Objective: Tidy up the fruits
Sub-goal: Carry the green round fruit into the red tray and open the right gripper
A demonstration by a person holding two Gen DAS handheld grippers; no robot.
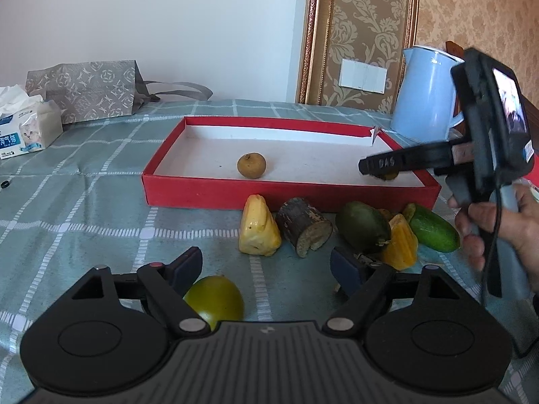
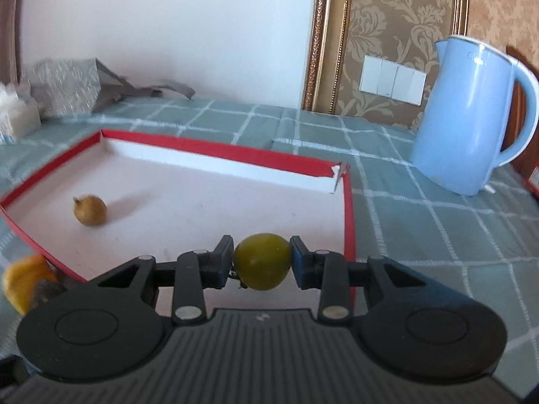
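Right gripper, jaws narrowly parted, each pad against a side of a small green fruit over the red tray's 5 o'clock corner. Left gripper gapes wide and empty above the table, a green lime at its 7 o'clock. A brown fruit lies mid-tray.

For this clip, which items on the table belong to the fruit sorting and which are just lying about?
Job:
red tray
brown round fruit in it
small green fruit between the right gripper's fingers
green citrus
yellow fruit pieces
cucumber
dark green fruit

Lying about:
blue kettle
tissue pack
patterned bag
wood stub
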